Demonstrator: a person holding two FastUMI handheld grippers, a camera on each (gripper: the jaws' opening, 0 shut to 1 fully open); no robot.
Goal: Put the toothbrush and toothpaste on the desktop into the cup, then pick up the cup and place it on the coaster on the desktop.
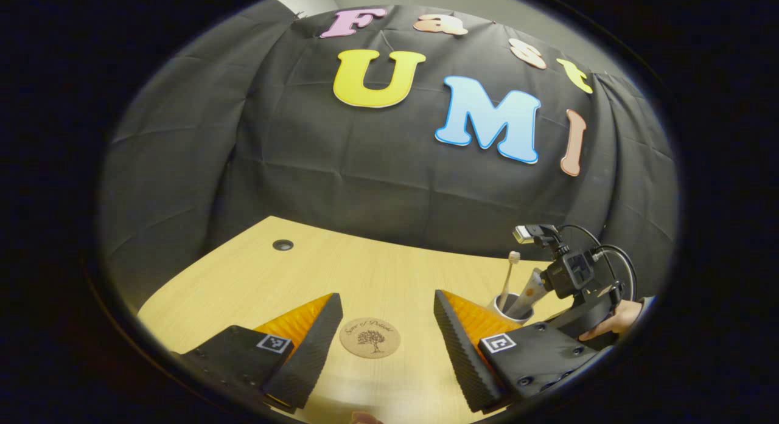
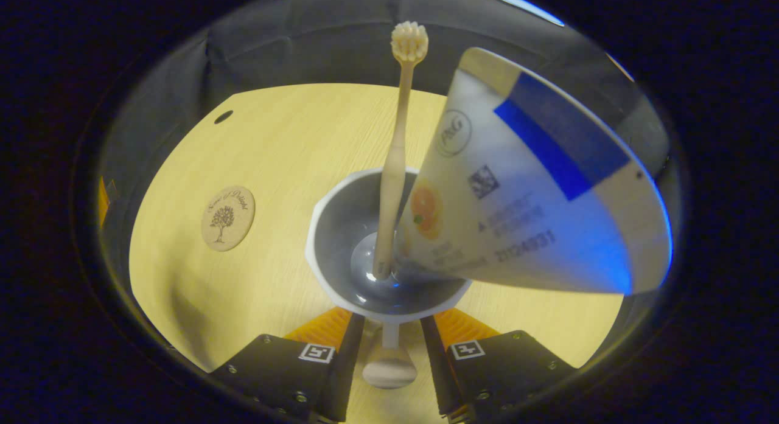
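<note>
A white cup (image 2: 328, 229) holds the pale toothbrush (image 2: 395, 156), standing bristles up, and the white-and-blue toothpaste tube (image 2: 535, 187), leaning right. The cup's handle (image 2: 389, 363) sits between the fingers of my right gripper (image 2: 389, 326), which is shut on it. The round cork coaster (image 2: 227, 218) lies on the wooden desktop (image 2: 286, 138) to the cup's left. In the left gripper view, my left gripper (image 1: 386, 314) hangs open over the coaster (image 1: 369, 337), with the cup (image 1: 510, 309), toothbrush (image 1: 510, 272) and right gripper (image 1: 566, 275) off to the right.
A cable hole (image 1: 282, 244) sits near the desktop's (image 1: 377, 272) far left corner. A hand (image 1: 611, 320) holds the right gripper at the right edge. The black cloth wall (image 1: 365, 168) stands right behind the desk.
</note>
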